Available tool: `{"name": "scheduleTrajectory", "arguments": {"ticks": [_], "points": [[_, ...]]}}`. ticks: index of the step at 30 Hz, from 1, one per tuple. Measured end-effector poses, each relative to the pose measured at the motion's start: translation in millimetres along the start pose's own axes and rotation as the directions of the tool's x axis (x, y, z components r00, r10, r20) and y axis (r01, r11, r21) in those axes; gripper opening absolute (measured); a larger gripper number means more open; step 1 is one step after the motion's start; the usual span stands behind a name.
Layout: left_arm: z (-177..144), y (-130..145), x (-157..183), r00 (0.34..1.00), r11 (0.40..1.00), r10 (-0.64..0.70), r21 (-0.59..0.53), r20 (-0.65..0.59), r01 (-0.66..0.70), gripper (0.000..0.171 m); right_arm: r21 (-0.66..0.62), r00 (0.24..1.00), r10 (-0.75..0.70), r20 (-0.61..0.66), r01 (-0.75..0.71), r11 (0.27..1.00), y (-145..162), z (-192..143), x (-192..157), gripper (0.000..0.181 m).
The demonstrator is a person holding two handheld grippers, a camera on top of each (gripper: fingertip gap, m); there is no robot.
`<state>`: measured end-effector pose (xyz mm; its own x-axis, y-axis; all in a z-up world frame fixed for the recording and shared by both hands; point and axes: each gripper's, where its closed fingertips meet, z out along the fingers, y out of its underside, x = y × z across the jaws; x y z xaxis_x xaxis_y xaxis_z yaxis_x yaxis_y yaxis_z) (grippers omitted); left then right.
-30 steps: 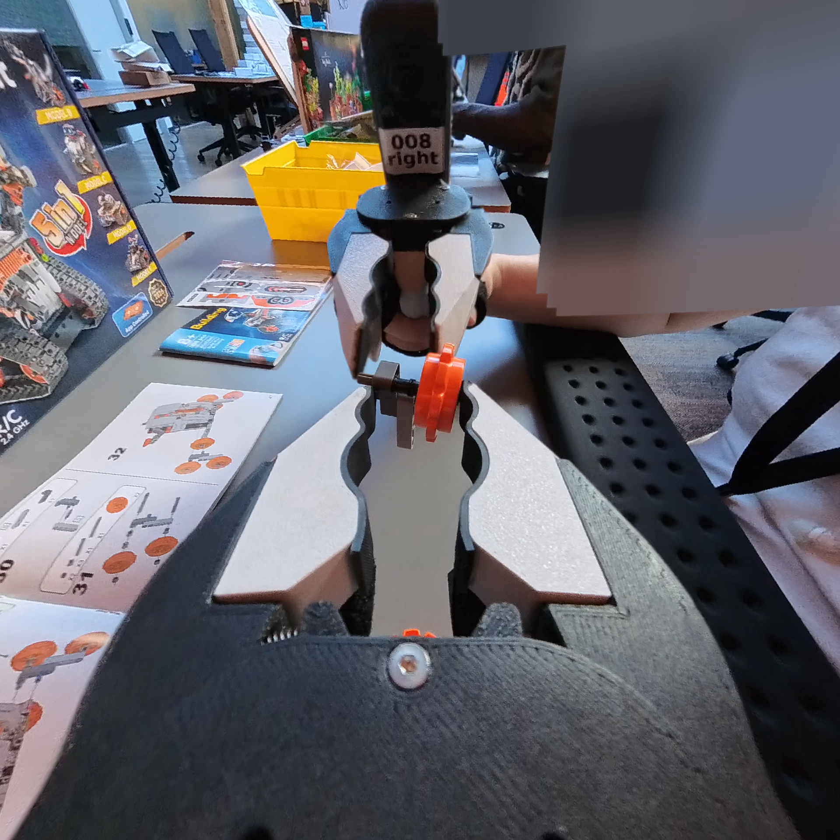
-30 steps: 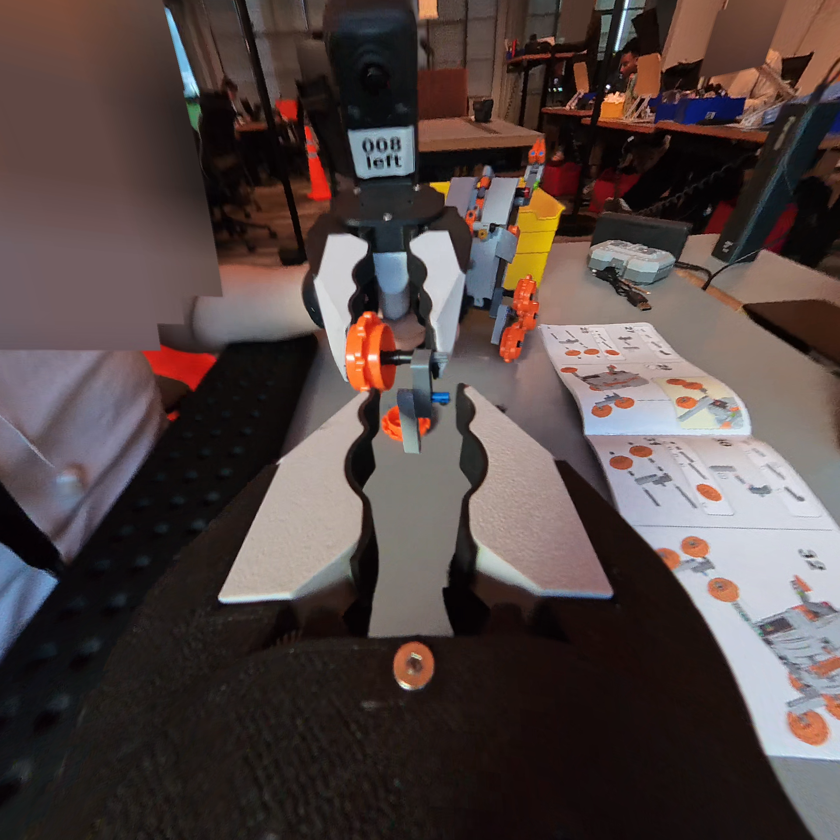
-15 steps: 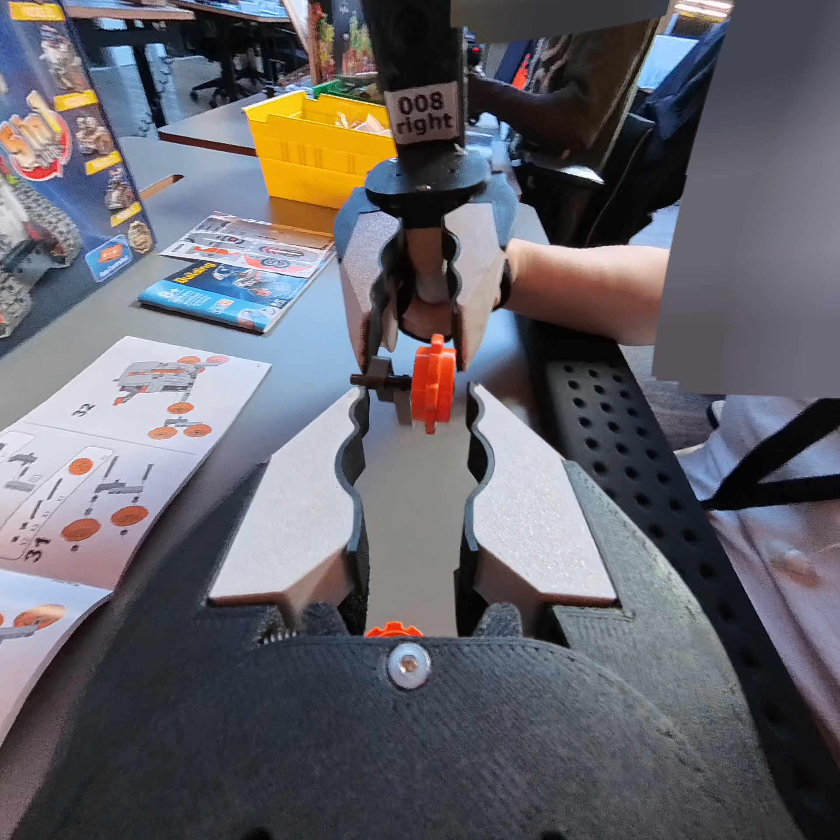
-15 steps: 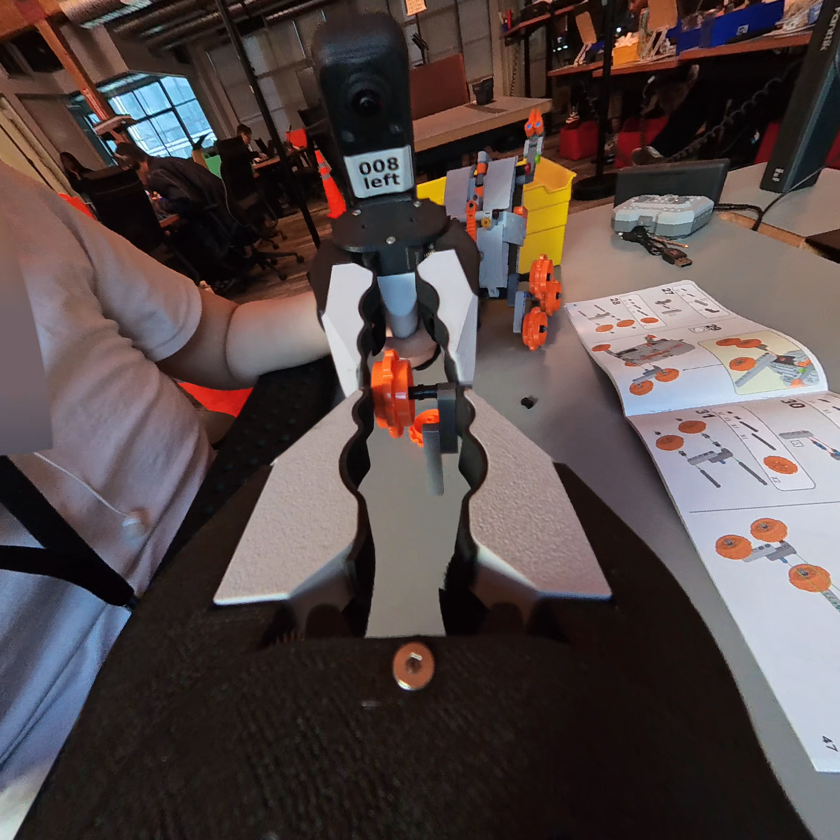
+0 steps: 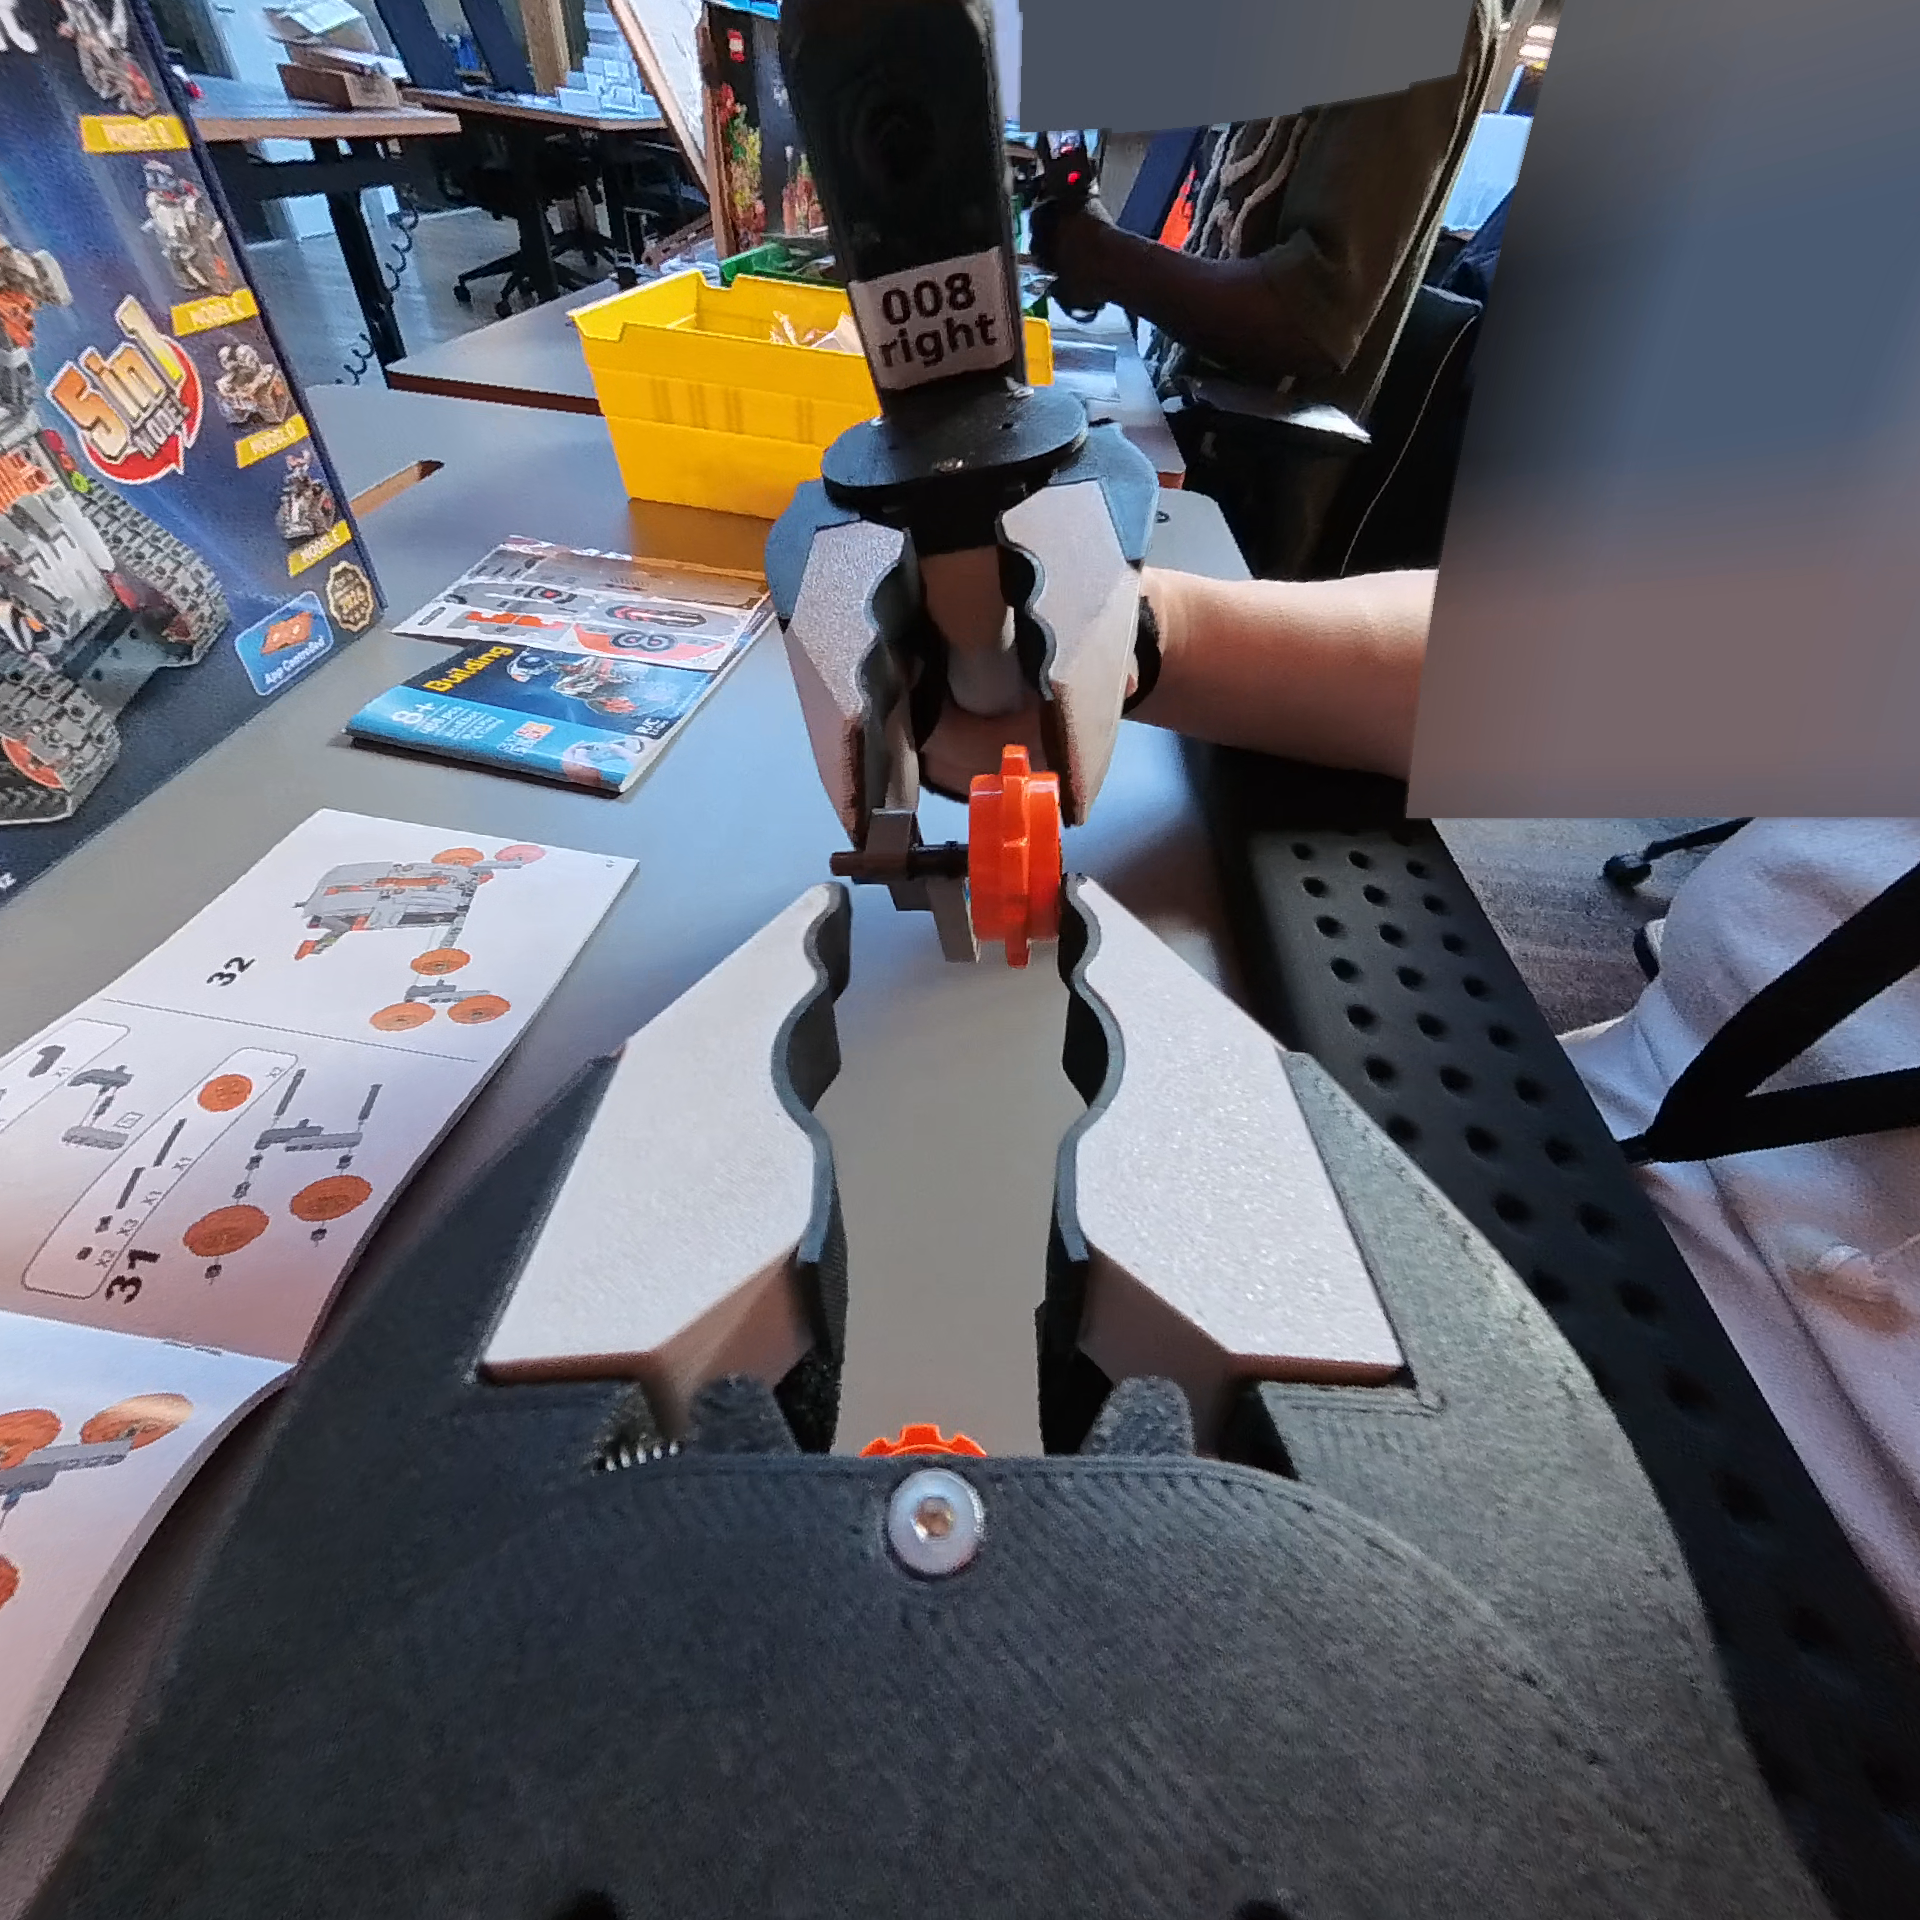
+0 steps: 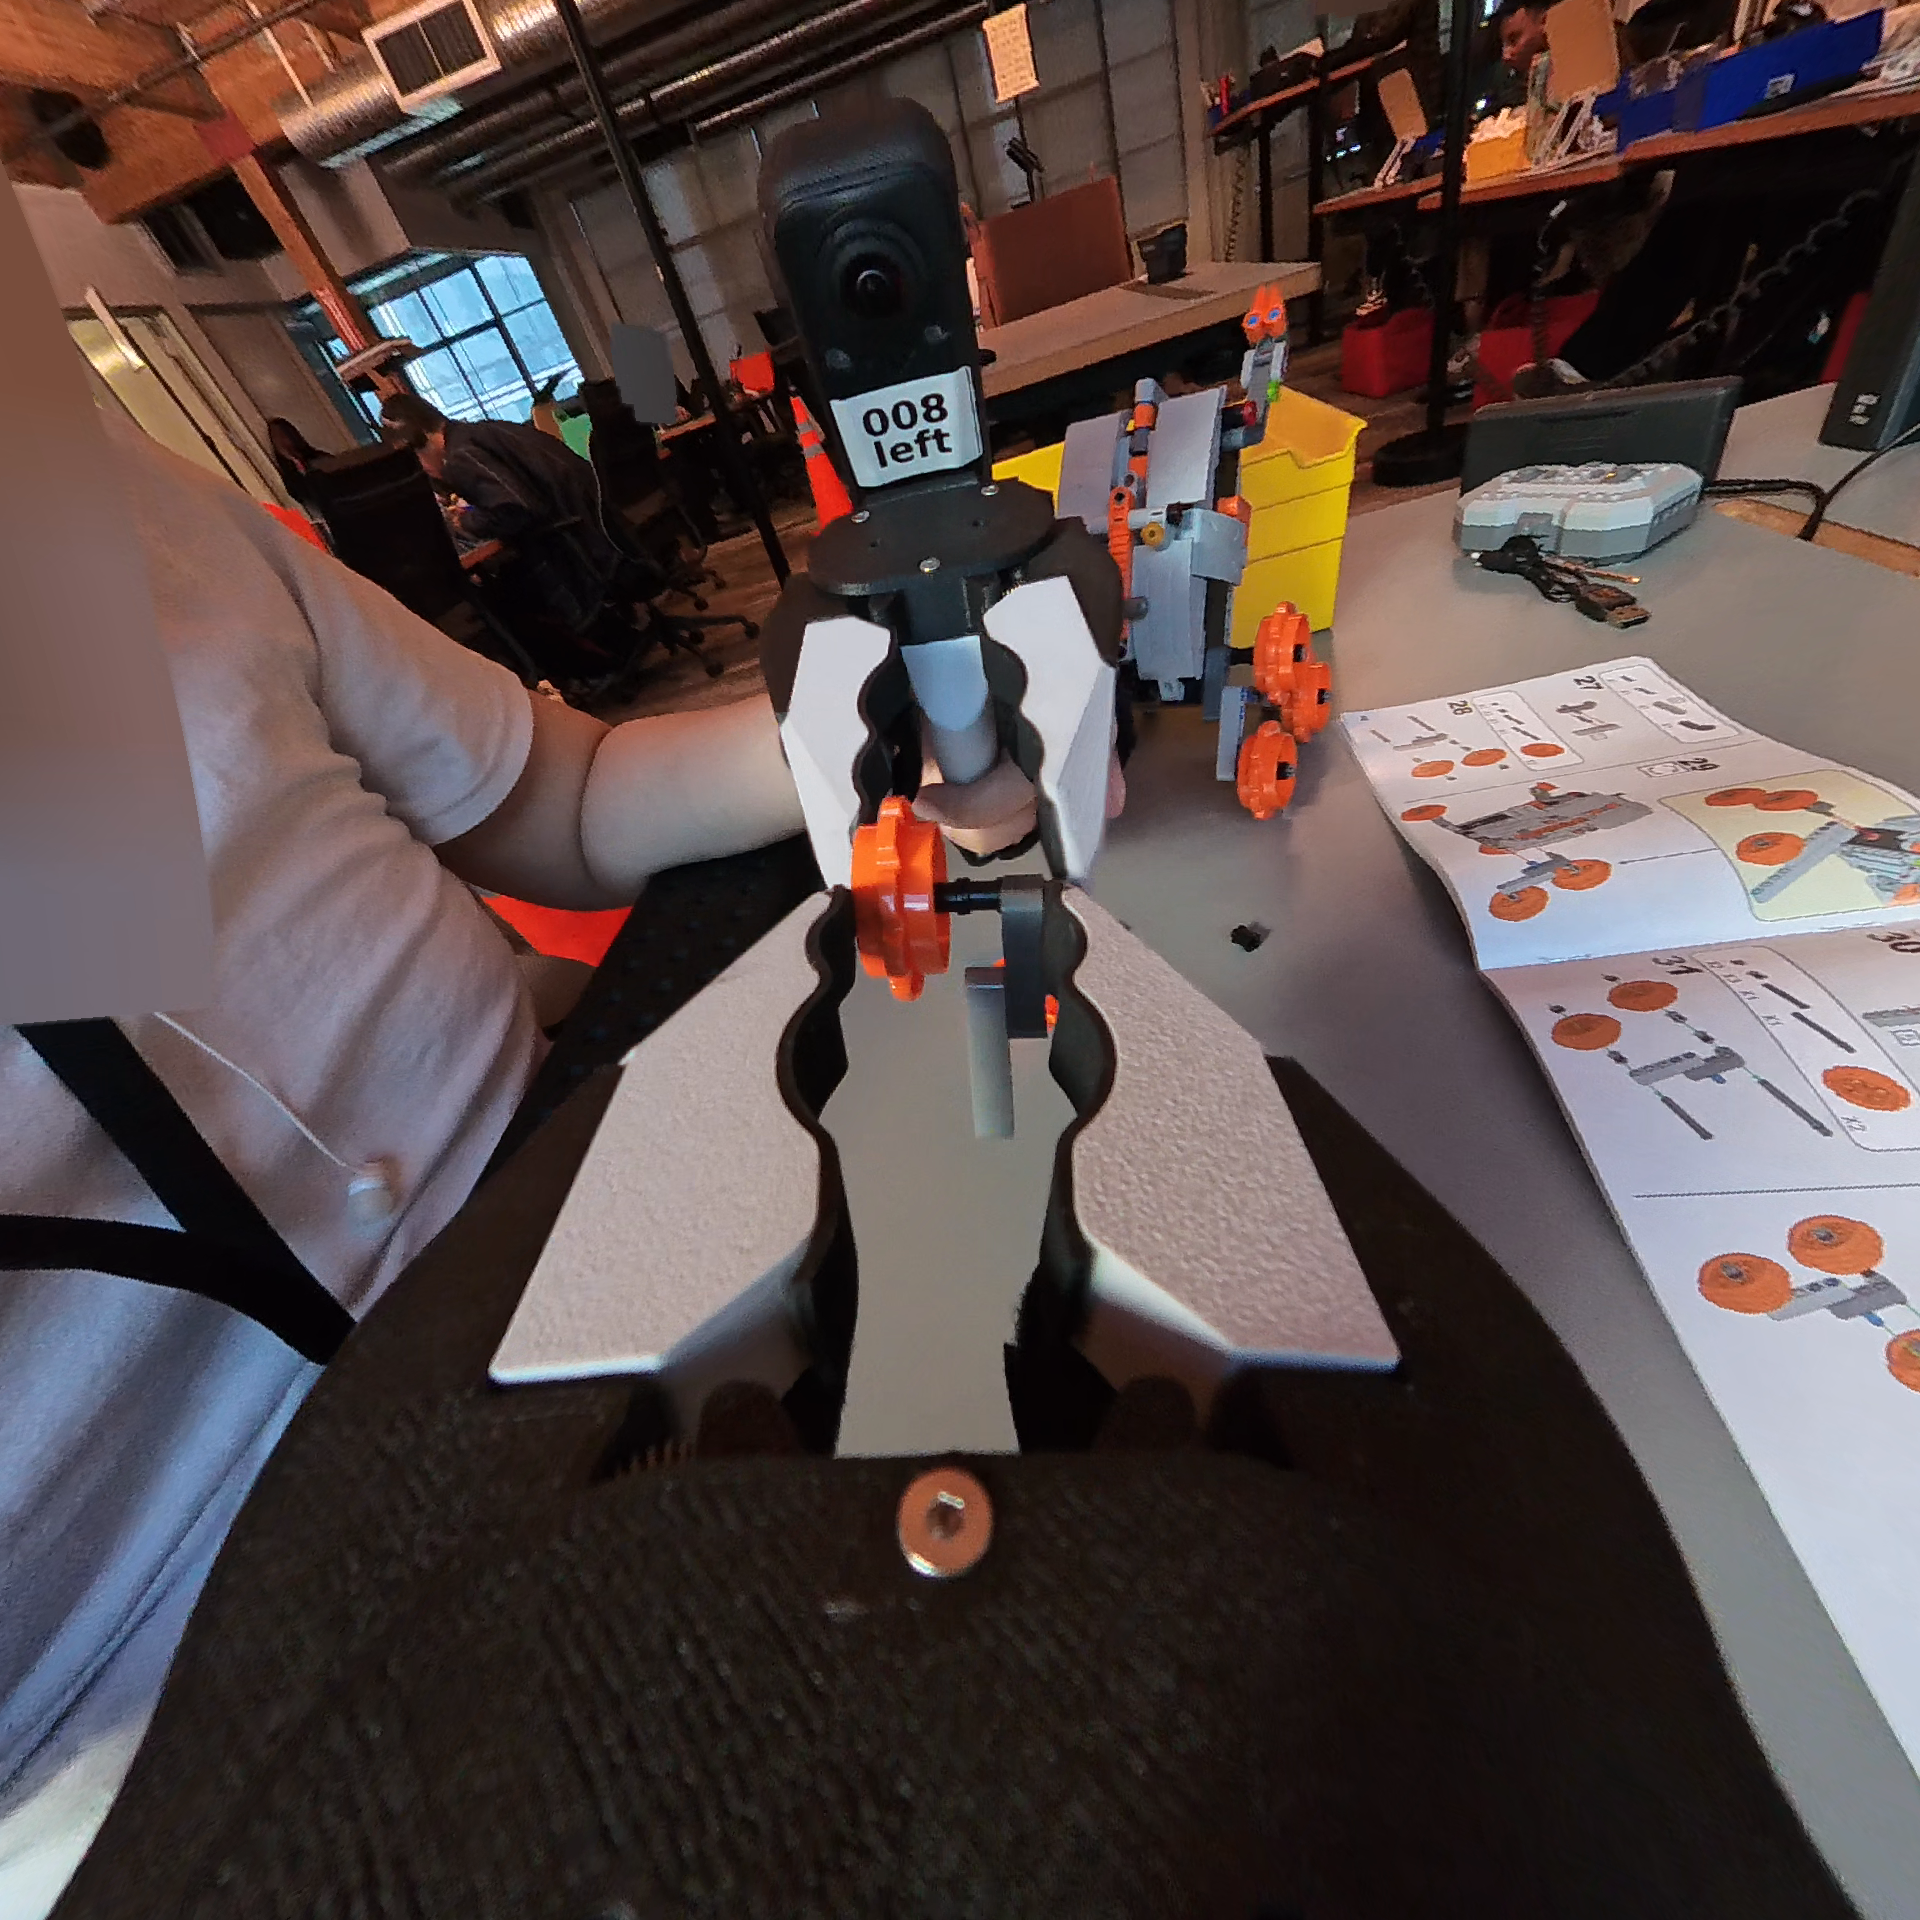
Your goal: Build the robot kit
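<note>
A small assembly hangs in the air between my two facing grippers: an orange wheel [image 5: 1013, 857] on a black axle [image 5: 930, 860] through a grey beam [image 5: 940, 909]. My left gripper [image 5: 951, 899] is shut on it endwise, one fingertip at the axle end and the other on the wheel. The right wrist view shows the wheel [image 6: 899, 896] and the beam [image 6: 987, 1049] hanging down. My right gripper [image 6: 951, 909] has its jaws apart, one on each side of the assembly. I cannot tell whether they press on it.
A grey table [image 5: 727, 831] holds an open instruction booklet [image 5: 260, 1091], a second orange wheel [image 5: 920, 1439], a toy box [image 5: 135, 468], a blue booklet [image 5: 540, 707] and a yellow bin [image 5: 727, 416]. A partly built robot model [image 6: 1174, 540], a grey hub [image 6: 1579, 509] and a small black piece [image 6: 1247, 933] are there too. A black perforated mat [image 5: 1455, 1091] lies along the table edge. My left and right fingertips are right by each other.
My right gripper has come up to the assembly, so its fingertips now flank the wheel and beam. Both views have tilted. The gaps of both jaws look unchanged.
</note>
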<state>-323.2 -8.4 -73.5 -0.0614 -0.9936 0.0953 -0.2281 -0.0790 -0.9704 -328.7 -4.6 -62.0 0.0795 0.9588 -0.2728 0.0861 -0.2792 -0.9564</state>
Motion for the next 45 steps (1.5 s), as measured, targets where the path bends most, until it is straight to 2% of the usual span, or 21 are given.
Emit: {"name": "scheduleTrajectory", "arguments": {"ticks": [9, 20, 26, 27, 28, 35, 38, 41, 43, 45], "points": [[-2.3, -6.7, 1.8, 0.999, 0.998, -0.044, 0.041, -0.028, 0.045, 0.034, 0.025, 1.000, 0.001, 0.003, -0.002, 1.000, -3.1, -0.7, -0.5, 0.035], [-2.4, -9.9, -4.3, 0.998, 0.997, -0.059, 0.053, 0.017, 0.058, 0.033, -0.028, 0.992, -0.082, -0.091, 0.080, 0.996, 2.1, 1.6, 7.4, 0.036], [-2.7, -14.4, -1.6, 0.999, 0.996, -0.043, 0.073, 0.016, 0.042, 0.033, -0.008, 0.999, -0.008, -0.040, 0.008, 1.000, 2.8, 5.1, 3.2, 0.037], [-3.1, -14.9, -0.3, 0.999, 0.997, -0.037, 0.075, 0.010, 0.036, 0.030, 0.004, 0.999, 0.002, -0.041, -0.002, 1.000, 1.1, 4.3, 4.0, 0.038], [-3.7, -16.1, 2.2, 1.000, 0.996, -0.031, 0.081, -0.003, 0.031, 0.015, 0.016, 0.999, 0.011, -0.051, -0.010, 1.000, -0.8, 2.7, 6.4, 0.038], [-4.3, -17.6, 3.6, 0.999, 0.996, -0.034, 0.086, -0.015, 0.035, 0.021, 0.023, 0.998, 0.059, -0.002, -0.059, 0.998, -1.8, 2.1, 2.0, 0.036], [-5.7, -15.9, 1.1, 1.000, 0.997, 0.003, 0.073, 0.012, -0.004, 0.029, 0.029, 0.991, 0.129, 0.036, -0.130, 0.991, -1.6, 1.7, 0.9, 0.036], [-5.2, -13.4, -2.4, 0.993, 0.995, 0.091, 0.041, 0.075, -0.094, 0.046, 0.071, 0.965, 0.246, 0.086, -0.252, 0.965, -6.8, -1.6, 3.0, 0.036], [-2.1, -6.9, -3.4, 0.977, 0.984, 0.177, -0.012, 0.116, -0.177, 0.053, 0.083, 0.914, 0.374, 0.158, -0.390, 0.917, -9.4, -4.3, 3.4, 0.036], [1.6, -2.9, -5.4, 0.965, 0.977, 0.214, -0.045, 0.149, -0.209, 0.049, 0.117, 0.866, 0.460, 0.195, -0.486, 0.866, -12.5, -6.9, 9.3, 0.036]]}}
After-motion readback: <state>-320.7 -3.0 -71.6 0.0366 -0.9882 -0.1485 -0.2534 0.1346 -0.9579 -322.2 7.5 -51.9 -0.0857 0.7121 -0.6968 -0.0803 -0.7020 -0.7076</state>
